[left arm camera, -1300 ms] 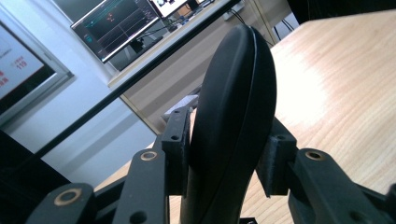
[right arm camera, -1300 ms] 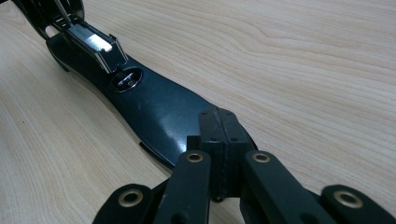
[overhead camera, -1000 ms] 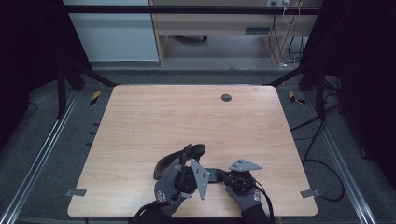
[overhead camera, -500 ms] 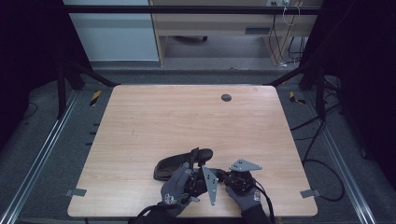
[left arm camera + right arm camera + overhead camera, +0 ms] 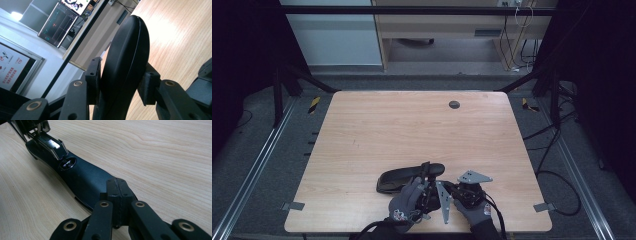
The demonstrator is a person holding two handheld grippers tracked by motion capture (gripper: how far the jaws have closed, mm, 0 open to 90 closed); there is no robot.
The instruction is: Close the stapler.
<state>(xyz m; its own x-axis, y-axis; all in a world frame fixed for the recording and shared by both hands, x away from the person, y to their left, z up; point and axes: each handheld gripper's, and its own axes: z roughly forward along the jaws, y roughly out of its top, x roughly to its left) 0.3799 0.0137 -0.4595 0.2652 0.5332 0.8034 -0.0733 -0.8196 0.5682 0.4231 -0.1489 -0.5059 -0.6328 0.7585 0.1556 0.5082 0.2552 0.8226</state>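
The black glasses case lies on the wooden counter near its front edge, and the left hand-held gripper pinches it across its width, one pad on each long side, as the left gripper view shows. The right hand-held gripper has its jaws pressed together with nothing between them, its tip resting at or just above the case's near end; I cannot tell whether it touches. The likeliest slip: the shell is smooth and rounded, so the pads could skid off its curve if the left hand twists or lifts from so near one end, letting the far end swing or drop. A push from the shut right tip could also pivot the case around the left pinch. In the high view the case's long axis runs roughly left to right, tilted slightly, the right end a little farther from the person.
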